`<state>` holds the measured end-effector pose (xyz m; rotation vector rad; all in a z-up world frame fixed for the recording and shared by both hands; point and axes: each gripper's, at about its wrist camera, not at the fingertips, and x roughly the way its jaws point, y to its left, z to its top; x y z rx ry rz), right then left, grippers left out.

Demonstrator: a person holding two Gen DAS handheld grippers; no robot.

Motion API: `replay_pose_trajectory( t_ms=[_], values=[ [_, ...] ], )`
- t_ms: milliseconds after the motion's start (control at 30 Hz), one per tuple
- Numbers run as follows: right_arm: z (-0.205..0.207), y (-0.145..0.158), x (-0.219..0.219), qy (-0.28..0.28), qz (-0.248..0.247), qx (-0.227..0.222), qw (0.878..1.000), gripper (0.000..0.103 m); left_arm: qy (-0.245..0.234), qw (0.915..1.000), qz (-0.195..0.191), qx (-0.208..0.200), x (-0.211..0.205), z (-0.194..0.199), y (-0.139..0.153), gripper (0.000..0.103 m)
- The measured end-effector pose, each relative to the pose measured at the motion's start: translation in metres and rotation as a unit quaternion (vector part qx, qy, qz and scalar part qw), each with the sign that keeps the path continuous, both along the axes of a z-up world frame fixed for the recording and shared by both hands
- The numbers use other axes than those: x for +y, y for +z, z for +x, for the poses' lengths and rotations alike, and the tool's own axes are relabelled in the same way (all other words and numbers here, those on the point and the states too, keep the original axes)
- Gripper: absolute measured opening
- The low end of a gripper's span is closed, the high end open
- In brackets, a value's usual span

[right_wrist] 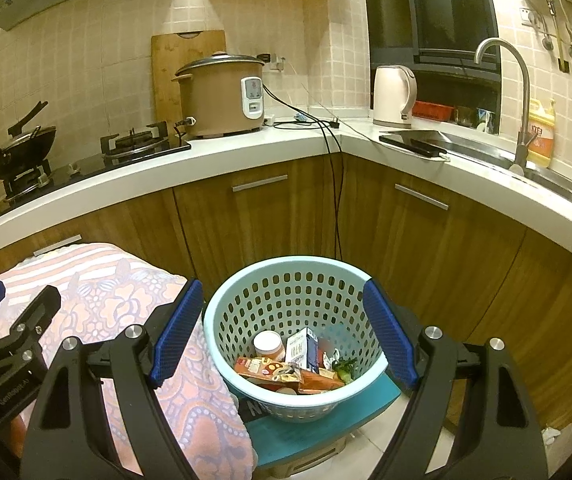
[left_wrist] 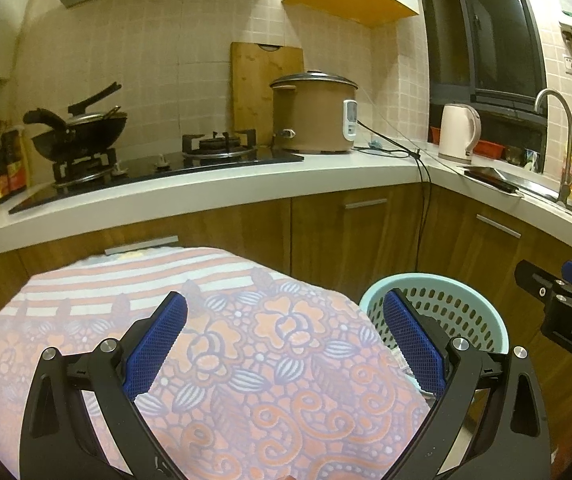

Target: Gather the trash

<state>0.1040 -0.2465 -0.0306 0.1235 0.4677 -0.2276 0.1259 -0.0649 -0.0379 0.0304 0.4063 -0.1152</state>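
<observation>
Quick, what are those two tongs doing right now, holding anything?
Left tongs: open, holding nothing.
Right tongs: open, holding nothing, above the basket.

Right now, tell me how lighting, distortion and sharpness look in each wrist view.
Left wrist view: warm yellowish indoor light; fisheye bends the white countertop edge into an arc, dark corners vignette, and the patterned orange-and-lilac cloth looks hazy. Right wrist view: same warm cast and curvature; the perforated light-blue plastic basket and its trash are fairly sharp, and the black window shows night outside.
</observation>
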Motion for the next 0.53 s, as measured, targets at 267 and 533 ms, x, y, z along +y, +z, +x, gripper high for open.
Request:
replay_pose_trajectory(
  t_ms=[267,533],
  values=[
    [0.0015,-0.0034,-0.0017,-0.002,0.003,0.004,1.000,0.078,-0.004,1.0000,-0.007,0.002,0.0022,0.0005,0.0010,0.096],
    [0.0013,-0.0048,-0.0043,-0.004,0.006,0.006,1.000,0.078,-0.009,0.9995,-0.028,0.013,0.0082,0.0038,0.0005,0.096]
  ],
)
